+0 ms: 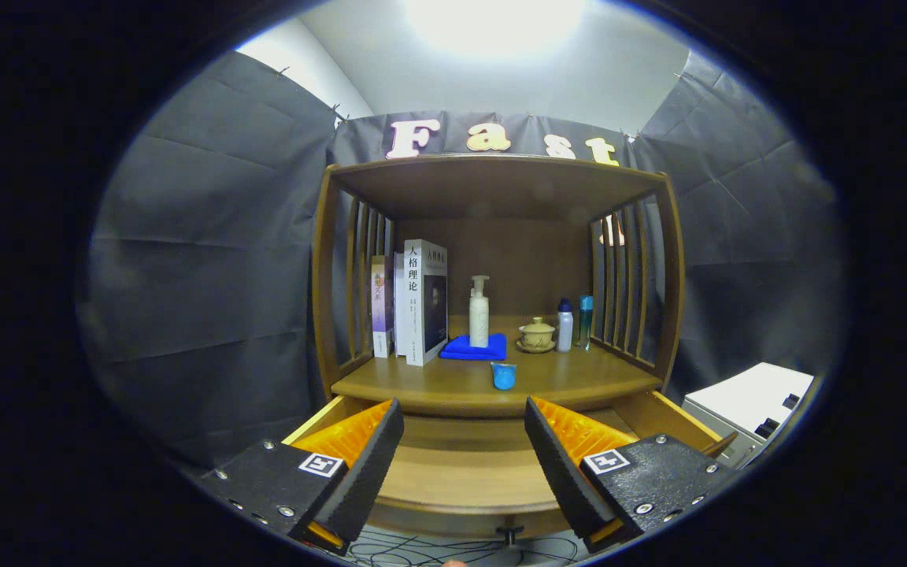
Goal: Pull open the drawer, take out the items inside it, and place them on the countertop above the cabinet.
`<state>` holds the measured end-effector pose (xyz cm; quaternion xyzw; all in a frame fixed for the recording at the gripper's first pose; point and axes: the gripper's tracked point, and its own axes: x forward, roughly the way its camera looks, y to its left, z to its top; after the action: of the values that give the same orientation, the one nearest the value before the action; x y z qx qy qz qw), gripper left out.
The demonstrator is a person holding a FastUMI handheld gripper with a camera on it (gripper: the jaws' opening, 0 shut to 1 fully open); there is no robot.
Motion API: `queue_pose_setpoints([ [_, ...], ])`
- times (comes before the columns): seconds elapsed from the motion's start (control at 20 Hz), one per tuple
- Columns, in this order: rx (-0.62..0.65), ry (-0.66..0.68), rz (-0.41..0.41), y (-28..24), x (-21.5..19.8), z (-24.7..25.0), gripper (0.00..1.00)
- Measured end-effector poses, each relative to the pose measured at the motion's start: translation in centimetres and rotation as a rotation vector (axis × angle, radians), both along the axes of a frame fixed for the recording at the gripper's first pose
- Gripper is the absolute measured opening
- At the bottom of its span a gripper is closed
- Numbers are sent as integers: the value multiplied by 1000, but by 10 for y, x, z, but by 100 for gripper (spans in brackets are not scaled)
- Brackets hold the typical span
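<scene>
The gripper (463, 441) hangs wide open, gripping nothing, over the pulled-out drawer (465, 476) (its wooden floor bare between the fingers). Just beyond, a small blue cup (504, 376) sits at the countertop's (422, 386) front edge, ahead of a pump bottle (479, 313) on blue cloth (473, 348).

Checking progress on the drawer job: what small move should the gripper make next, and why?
Probably dip the open gripper forward and down into the open drawer to look for remaining items. Its visible floor looks bare, and a small blue item already sits on the countertop.
</scene>
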<state>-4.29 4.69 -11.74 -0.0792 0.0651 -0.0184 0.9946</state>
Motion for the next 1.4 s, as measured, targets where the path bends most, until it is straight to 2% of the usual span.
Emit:
queue_pose_setpoints([
  [0.5,16,128,-58,-42,-52,-66,95],
  [0.95,30,183,-74,-61,-46,-109,95],
  [1.05,41,187,-72,-64,-41,-114,95],
  [1.2,67,194,-114,-82,-38,-119,95],
  [1.3,111,177,-113,-81,-38,-120,94],
  [1.4,90,170,-106,-83,-35,-120,94],
])
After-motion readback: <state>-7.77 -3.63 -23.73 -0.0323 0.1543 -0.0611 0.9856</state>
